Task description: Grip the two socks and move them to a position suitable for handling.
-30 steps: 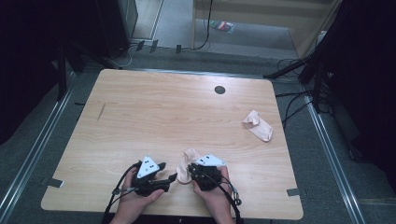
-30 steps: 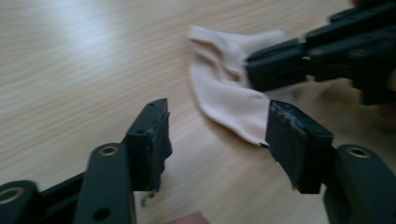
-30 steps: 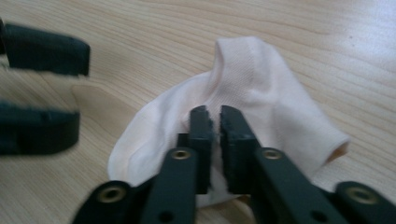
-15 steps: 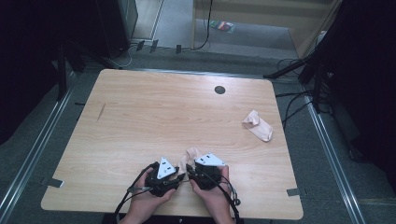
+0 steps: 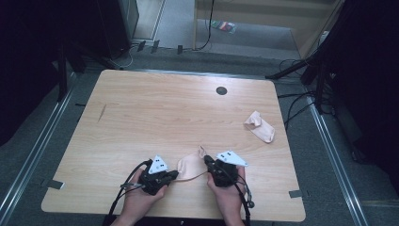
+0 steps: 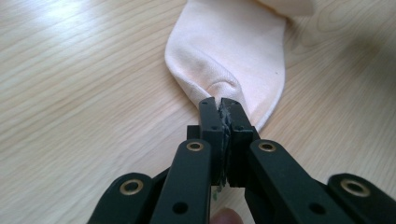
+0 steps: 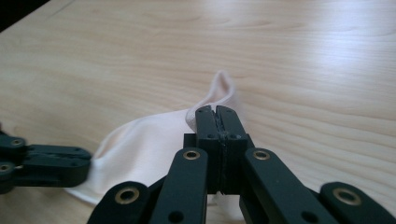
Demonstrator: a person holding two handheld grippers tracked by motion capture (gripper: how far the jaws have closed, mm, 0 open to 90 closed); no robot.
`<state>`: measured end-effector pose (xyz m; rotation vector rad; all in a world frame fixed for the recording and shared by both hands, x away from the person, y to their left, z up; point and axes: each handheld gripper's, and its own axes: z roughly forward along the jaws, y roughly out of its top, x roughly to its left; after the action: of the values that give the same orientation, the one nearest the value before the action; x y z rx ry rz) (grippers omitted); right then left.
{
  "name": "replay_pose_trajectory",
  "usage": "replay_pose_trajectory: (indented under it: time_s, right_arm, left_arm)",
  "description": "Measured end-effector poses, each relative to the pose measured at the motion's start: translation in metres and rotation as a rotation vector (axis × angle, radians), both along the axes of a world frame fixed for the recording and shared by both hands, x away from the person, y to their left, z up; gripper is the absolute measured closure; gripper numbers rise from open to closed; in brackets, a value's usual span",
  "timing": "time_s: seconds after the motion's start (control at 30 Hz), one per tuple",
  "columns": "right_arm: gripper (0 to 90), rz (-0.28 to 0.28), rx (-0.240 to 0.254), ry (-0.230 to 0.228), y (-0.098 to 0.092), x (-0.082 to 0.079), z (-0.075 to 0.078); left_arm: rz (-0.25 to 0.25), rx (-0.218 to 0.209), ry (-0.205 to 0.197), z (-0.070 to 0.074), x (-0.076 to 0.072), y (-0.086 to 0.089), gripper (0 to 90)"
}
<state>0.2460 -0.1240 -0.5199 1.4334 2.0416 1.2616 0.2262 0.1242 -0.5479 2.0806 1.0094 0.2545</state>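
A pale peach sock (image 5: 190, 167) lies near the table's front edge, stretched between my two grippers. My left gripper (image 5: 174, 175) holds its left end. In the left gripper view the jaws (image 6: 219, 106) have just closed and pinch the sock (image 6: 229, 60) at its rounded end. My right gripper (image 5: 207, 161) holds the right end. In the right gripper view its jaws (image 7: 215, 113) have just closed on a raised fold of the sock (image 7: 140, 149), and the left gripper (image 7: 46, 165) shows at the far left.
A second peach sock (image 5: 259, 126) lies crumpled at the right side of the wooden table (image 5: 155, 108). A round black cable hole (image 5: 221, 90) sits near the far edge. Cables and dark stands surround the table on the floor.
The left gripper came in to the sock and gripped it. The right gripper moved right and slightly up, so the sock now spreads out between the two grippers.
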Motion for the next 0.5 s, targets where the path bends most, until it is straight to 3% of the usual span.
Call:
replay_pose_trajectory:
  time_s: [0.17, 0.23, 0.33, 0.5]
  right_arm:
    - [90.0, -0.041, 0.067, 0.031, -0.022, 0.006, 0.002]
    - [90.0, -0.052, 0.103, 0.055, -0.029, 0.007, 0.002]
    - [90.0, -0.06, 0.109, 0.057, -0.035, 0.008, 0.002]
    - [90.0, -0.058, 0.096, 0.066, -0.034, 0.007, 0.001]
  left_arm:
    - [-0.011, 0.003, -0.004, 0.003, 0.005, 0.017, 90.0]
    - [-0.005, -0.002, -0.01, 0.008, 0.009, 0.032, 90.0]
    - [-0.004, -0.02, -0.008, 0.011, 0.013, 0.045, 90.0]
    - [0.01, -0.003, -0.009, 0.013, 0.016, 0.055, 90.0]
